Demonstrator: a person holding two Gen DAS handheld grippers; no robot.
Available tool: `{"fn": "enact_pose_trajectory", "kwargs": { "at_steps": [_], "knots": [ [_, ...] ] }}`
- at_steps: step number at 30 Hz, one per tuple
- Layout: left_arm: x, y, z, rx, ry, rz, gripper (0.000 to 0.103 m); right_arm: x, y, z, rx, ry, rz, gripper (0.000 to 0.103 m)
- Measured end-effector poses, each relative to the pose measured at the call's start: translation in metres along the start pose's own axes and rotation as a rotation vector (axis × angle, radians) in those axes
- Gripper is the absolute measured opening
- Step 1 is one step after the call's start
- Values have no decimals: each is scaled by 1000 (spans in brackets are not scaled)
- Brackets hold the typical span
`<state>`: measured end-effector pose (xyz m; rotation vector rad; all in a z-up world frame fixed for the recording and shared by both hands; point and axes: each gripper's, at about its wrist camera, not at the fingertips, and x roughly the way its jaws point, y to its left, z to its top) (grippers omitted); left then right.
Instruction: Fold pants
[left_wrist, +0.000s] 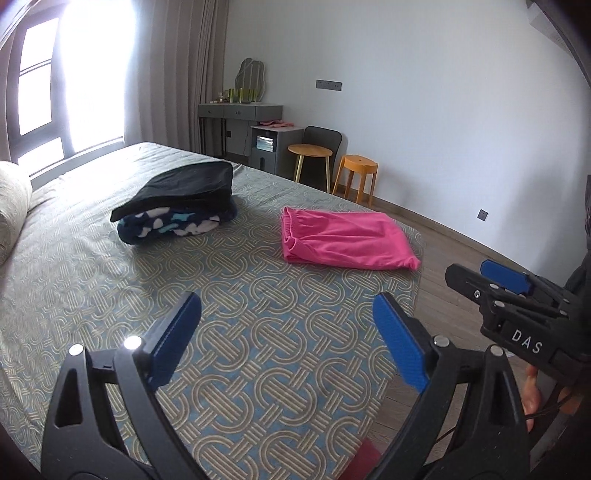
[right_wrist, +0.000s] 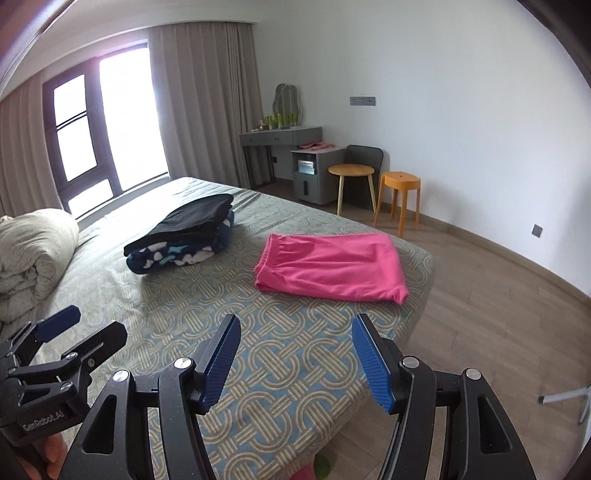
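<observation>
Pink pants (left_wrist: 343, 236) (right_wrist: 328, 269) lie folded into a flat rectangle near the far right corner of the patterned bed cover (left_wrist: 258, 350) (right_wrist: 277, 369). My left gripper (left_wrist: 286, 301) hovers over the near part of the bed, short of the pants, open wide with nothing between its blue pads. In the right wrist view it appears at the lower left (right_wrist: 96, 323). My right gripper (right_wrist: 295, 321) is open too, empty, over the bed's near edge and aimed toward the pants. It shows at the right edge of the left wrist view (left_wrist: 472, 273).
A stack of folded clothes (left_wrist: 177, 199) (right_wrist: 181, 229), black on top of navy patterned fleece, sits left of the pants. A rolled quilt (right_wrist: 33, 258) lies at the bed's left. Beyond the bed stand a round side table (right_wrist: 351, 171), an orange stool (right_wrist: 400, 192) and a grey desk (right_wrist: 280, 138); wooden floor lies to the right.
</observation>
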<state>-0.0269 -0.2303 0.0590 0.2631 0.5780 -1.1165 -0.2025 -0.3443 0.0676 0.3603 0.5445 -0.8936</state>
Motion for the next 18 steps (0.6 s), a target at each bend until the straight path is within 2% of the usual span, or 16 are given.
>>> {"fn": "enact_pose_trajectory", "kwargs": {
  "at_steps": [6, 18],
  "knots": [
    [-7, -6, -1, 18, -27, 8, 94, 1, -1, -1, 1, 7, 7, 64],
    [-7, -11, -1, 43, -30, 40, 94, 1, 1, -5, 7, 10, 13, 64]
  ]
}}
